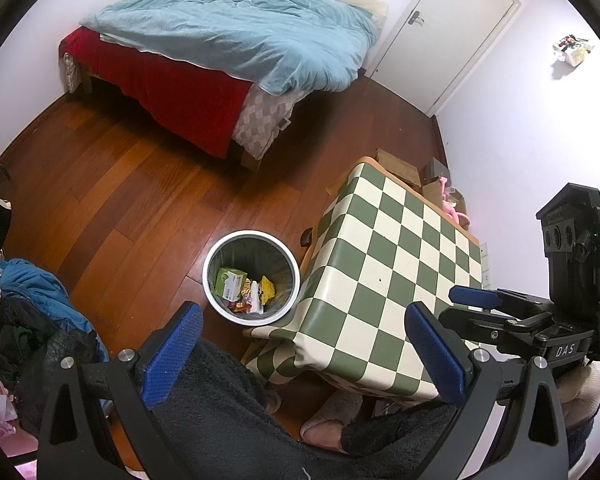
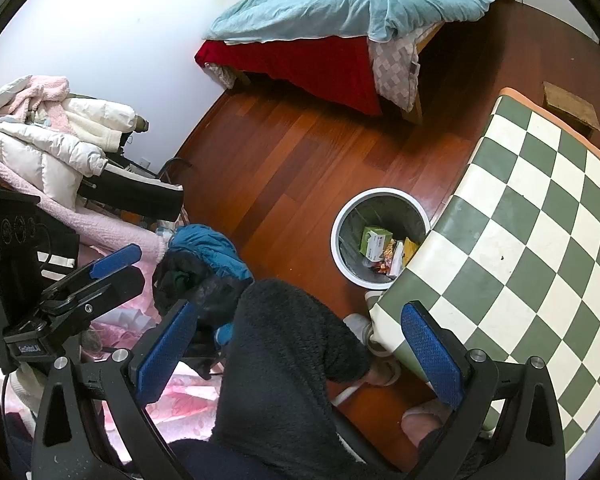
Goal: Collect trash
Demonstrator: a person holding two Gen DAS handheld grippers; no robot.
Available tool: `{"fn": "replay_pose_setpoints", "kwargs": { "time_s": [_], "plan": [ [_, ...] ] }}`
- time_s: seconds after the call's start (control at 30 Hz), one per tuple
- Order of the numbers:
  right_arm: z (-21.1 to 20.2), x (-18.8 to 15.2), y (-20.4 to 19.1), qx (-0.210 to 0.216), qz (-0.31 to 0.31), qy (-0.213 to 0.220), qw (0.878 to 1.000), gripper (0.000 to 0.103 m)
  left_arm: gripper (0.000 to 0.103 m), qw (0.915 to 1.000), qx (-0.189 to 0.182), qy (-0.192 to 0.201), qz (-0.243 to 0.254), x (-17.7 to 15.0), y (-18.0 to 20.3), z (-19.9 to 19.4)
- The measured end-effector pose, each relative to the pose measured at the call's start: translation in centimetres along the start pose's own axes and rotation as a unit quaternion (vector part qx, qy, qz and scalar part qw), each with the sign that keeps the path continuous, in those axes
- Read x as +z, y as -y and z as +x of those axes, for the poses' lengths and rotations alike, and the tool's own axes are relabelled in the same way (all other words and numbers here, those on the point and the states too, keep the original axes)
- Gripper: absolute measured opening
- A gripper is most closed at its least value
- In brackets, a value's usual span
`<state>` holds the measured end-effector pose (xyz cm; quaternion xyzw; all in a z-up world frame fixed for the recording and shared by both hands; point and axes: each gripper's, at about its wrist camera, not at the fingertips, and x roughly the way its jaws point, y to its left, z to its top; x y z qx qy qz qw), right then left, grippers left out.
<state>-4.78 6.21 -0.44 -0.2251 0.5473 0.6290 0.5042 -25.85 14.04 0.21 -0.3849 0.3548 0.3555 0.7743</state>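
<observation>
A round white-rimmed trash bin [image 1: 220, 296] stands on the wooden floor beside the table; it also shows in the right wrist view [image 2: 340, 256]. Inside it lie a green box [image 1: 230, 282], yellow wrappers and other packets. My left gripper [image 1: 302, 354] is open and empty, held high above the floor near the table's corner. My right gripper [image 2: 298, 358] is open and empty above the person's dark-trousered knee. Each gripper shows in the other's view: the right one at the right edge [image 1: 476, 298], the left one at the left edge [image 2: 116, 260].
A table with a green and white checkered cloth [image 1: 396, 272] stands right of the bin. A bed with a blue duvet [image 1: 236, 40] is at the back. A pile of clothes and jackets [image 2: 52, 148] lies left. Cardboard boxes [image 1: 400, 166] sit by the wall. A white door [image 1: 448, 24] is shut.
</observation>
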Motion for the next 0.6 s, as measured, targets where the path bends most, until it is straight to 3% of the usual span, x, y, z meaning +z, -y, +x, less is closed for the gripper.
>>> {"fn": "replay_pose_setpoints", "kwargs": {
  "time_s": [0.6],
  "plan": [
    [0.29, 0.09, -0.24, -0.001, 0.0, 0.001, 1.0, 0.103, 0.103, 1.0, 0.002, 0.006, 0.007, 0.31, 0.55, -0.53]
  ]
}}
